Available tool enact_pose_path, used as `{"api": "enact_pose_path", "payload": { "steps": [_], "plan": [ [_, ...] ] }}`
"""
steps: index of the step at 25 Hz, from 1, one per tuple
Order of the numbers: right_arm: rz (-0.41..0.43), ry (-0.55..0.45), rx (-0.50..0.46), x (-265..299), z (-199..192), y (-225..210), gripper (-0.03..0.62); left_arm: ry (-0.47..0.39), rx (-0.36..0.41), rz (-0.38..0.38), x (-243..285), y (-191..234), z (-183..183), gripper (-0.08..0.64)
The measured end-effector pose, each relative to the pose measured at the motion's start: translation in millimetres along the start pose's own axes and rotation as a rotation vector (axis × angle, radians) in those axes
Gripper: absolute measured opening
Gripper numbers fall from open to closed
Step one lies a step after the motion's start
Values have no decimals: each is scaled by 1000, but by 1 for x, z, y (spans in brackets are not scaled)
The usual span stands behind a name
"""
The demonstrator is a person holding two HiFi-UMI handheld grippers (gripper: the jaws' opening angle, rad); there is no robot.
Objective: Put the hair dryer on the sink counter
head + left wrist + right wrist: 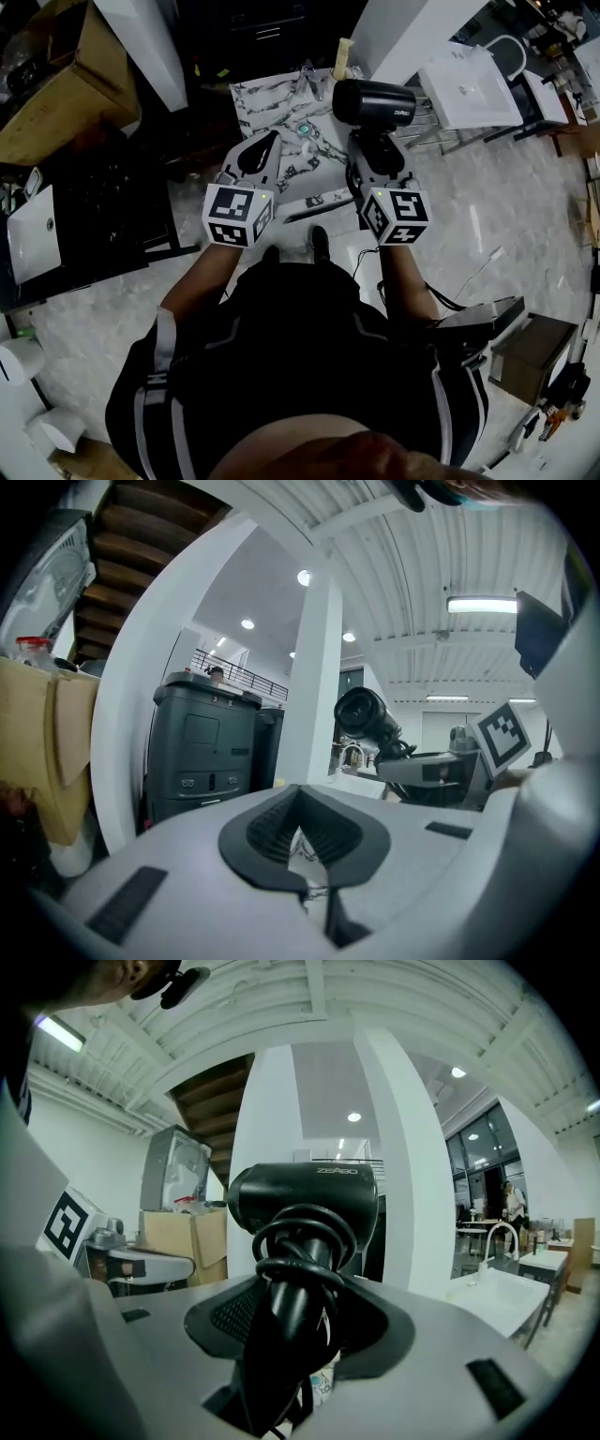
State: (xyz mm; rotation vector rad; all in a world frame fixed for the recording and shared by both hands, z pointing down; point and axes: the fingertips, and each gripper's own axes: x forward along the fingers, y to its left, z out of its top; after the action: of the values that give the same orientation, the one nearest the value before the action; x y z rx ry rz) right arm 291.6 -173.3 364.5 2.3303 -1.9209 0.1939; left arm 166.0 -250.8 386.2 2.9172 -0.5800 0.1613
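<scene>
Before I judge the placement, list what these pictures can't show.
Head view: the handle of the hair dryer, covered by the right gripper.
Right gripper view: where the cord ends, lost between the jaws at the bottom edge.
Head view: a small teal thing on the marbled top, too small to name.

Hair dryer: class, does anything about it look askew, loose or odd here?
Slightly. The cord of the hair dryer is wound in uneven loops round its handle, and the right tongs appear to clamp handle and cord together. No damage shows.
</scene>
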Motion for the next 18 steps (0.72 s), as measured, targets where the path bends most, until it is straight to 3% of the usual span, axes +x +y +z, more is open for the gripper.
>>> {"api": "enact_pose_path", "payload": {
  "steps": [5, 10, 18],
  "plan": [
    [80, 44, 13, 18, -21, -18, 230, 23, 4, 65, 12, -9, -9, 2],
    [223, 139, 23, 39, -44, -27, 230, 52, 0, 143, 24, -16, -17, 2],
    [411, 263, -78, 71, -97, -27, 230, 104, -36, 295, 36, -11, -45, 2]
  ]
}}
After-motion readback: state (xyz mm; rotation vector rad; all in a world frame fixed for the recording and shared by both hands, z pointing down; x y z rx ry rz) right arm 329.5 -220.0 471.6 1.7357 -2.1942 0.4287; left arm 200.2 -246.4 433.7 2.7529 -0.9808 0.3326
